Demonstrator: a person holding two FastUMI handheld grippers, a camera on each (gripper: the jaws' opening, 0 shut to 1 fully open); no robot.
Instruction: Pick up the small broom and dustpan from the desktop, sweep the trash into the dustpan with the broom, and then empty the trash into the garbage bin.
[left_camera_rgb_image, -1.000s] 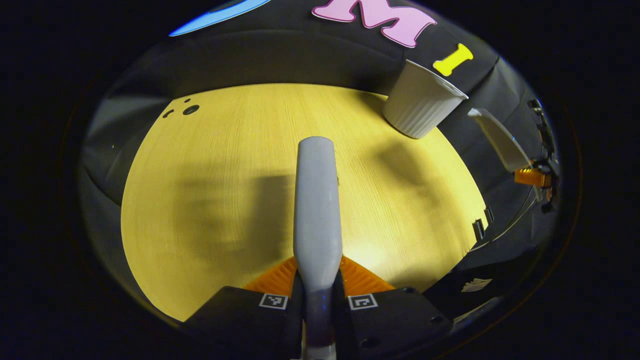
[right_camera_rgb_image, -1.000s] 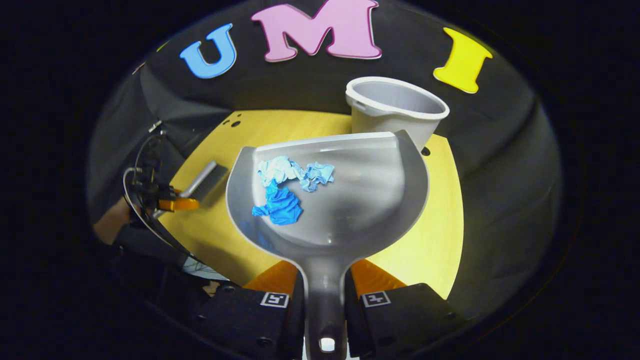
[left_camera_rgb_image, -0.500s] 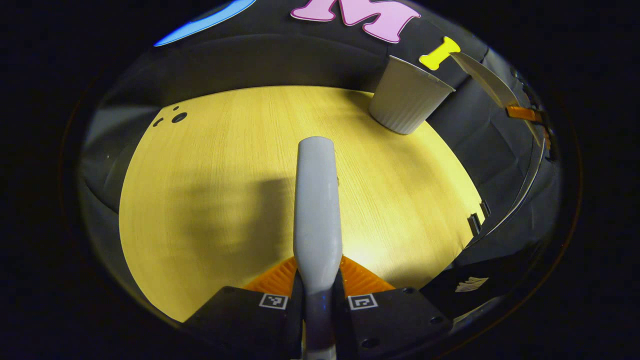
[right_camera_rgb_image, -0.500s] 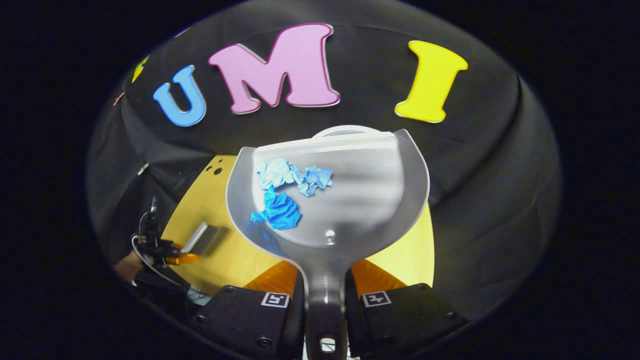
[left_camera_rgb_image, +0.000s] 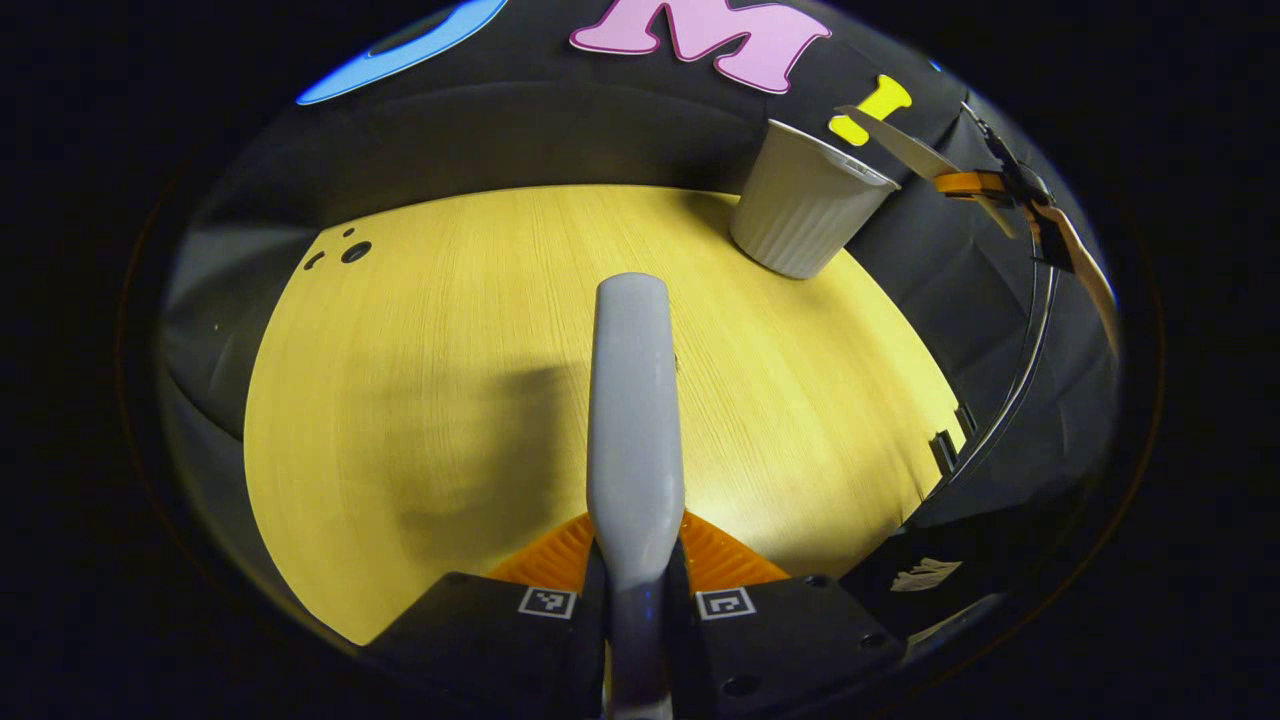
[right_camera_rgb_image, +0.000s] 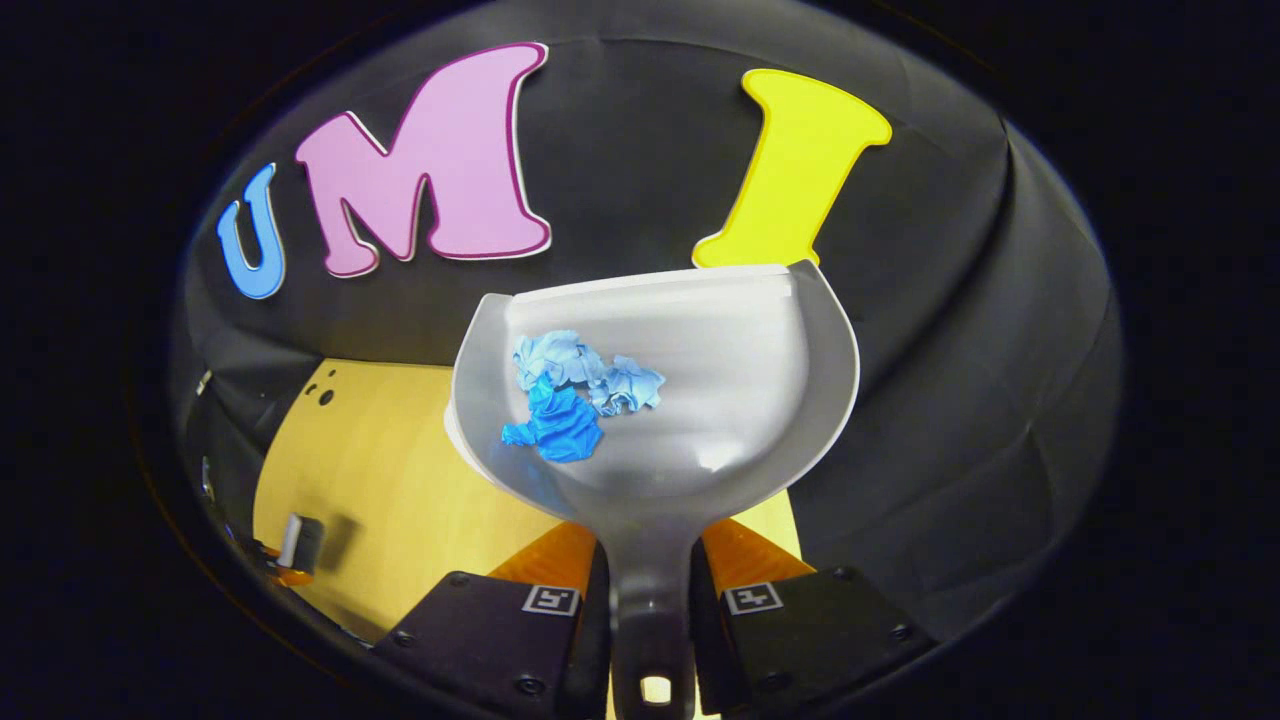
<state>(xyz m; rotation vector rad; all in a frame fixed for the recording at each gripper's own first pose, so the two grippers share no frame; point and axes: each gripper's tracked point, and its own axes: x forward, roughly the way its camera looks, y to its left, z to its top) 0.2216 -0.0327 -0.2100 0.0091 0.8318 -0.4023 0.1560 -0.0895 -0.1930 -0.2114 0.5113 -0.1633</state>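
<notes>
Right gripper view, dustpan (right_camera_rgb_image: 690, 400) raised (handle clamped)

R gripper (right_camera_rgb_image: 645, 600) + dustpan (right_camera_rgb_image: 700, 400) raised and tipped up vs 1 s ago; bin now hidden behind the pan in right gripper view, more wall, less table (right_camera_rgb_image: 380, 470). Trash (right_camera_rgb_image: 570, 400) slid slightly toward handle. In left gripper view, dustpan (left_camera_rgb_image: 900, 145) went from beside the bin (left_camera_rgb_image: 800, 215) to above its rim. Broom (right_camera_rgb_image: 298, 540) looks farther off.

Yellow wood-grain desktop (left_camera_rgb_image: 450, 330) — black cloth wall (right_camera_rgb_image: 620, 160) behind.
</notes>
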